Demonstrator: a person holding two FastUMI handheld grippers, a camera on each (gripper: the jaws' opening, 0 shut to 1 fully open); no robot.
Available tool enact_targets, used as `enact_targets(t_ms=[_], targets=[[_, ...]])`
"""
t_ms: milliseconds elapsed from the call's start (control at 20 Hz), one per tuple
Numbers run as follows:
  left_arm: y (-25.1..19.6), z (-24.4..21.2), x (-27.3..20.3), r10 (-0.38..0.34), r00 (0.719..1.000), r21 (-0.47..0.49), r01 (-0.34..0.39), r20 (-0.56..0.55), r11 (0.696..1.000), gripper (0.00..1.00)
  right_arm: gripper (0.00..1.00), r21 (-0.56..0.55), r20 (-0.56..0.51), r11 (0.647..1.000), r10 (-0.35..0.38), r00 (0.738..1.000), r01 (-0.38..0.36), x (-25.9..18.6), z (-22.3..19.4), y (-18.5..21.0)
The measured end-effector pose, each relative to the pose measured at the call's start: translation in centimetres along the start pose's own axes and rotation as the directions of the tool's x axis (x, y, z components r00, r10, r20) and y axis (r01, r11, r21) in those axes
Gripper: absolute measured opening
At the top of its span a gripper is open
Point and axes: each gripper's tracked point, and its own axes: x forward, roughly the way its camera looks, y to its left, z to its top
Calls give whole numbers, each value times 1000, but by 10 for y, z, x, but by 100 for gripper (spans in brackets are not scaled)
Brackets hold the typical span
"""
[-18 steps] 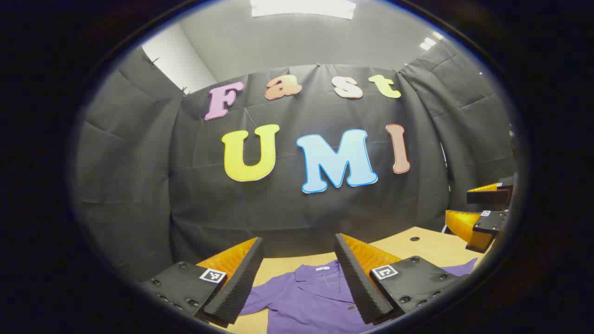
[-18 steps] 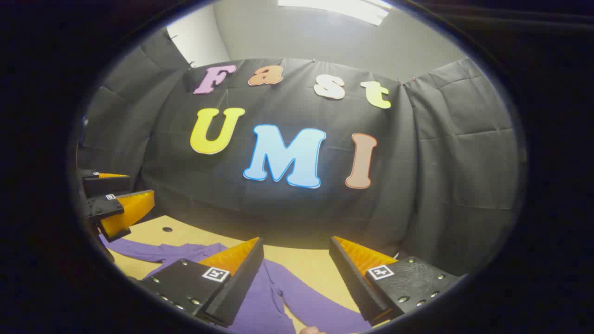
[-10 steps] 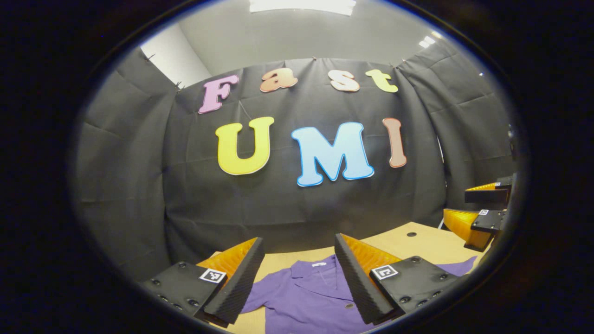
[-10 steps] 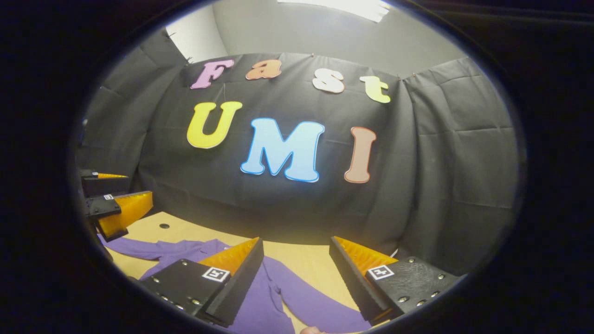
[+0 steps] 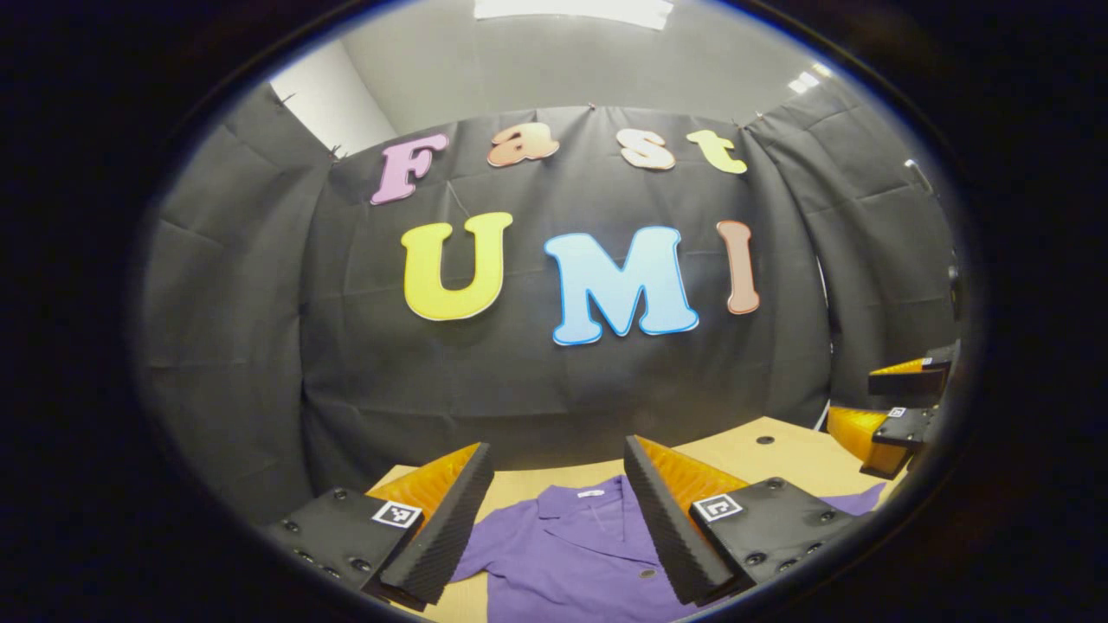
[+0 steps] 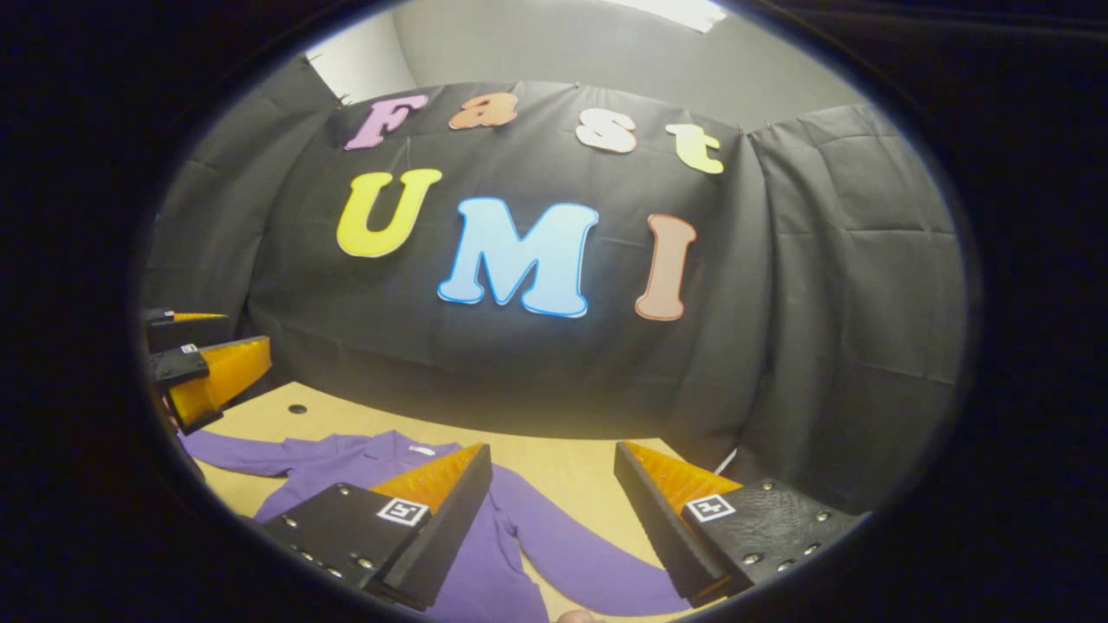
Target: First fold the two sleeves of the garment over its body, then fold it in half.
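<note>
one tan table [image 5: 779, 454], black cloth wall [image 5: 554, 381]

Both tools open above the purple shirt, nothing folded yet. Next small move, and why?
Probably lower the right tool onto the sleeve lying just below it. The shirt lies flat on the table with sleeves spread, both tools open and holding nothing, left tool above the collar.

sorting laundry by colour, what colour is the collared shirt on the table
The long-sleeved collared shirt is plain purple, seen best in the left gripper view.
</note>
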Motion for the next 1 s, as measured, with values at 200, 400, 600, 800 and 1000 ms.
enact_targets(t_ms=[200,400,600,800,1000], targets=[[4,-7,4,1,1000,-8,-1,-15,1000,100,92,28,-109,997,-66,992,70,4,-35,-22],[7,-5,10,-2,1000,-5,2,-9,1000,100,93,65,-244,981,-163,956,183,3,-76,-58],[8,-7,16,-1,1000,-7,1,-12,1000,96,93,87,-371,952,-241,897,292,-2,-121,-89],[9,-10,17,3,1000,-11,-3,-21,1000,96,93,90,-491,921,-289,821,378,-9,-166,-114],[12,-11,16,16,1000,-7,-16,-26,1000,97,93,119,-609,876,-307,731,467,-17,-208,-132]])
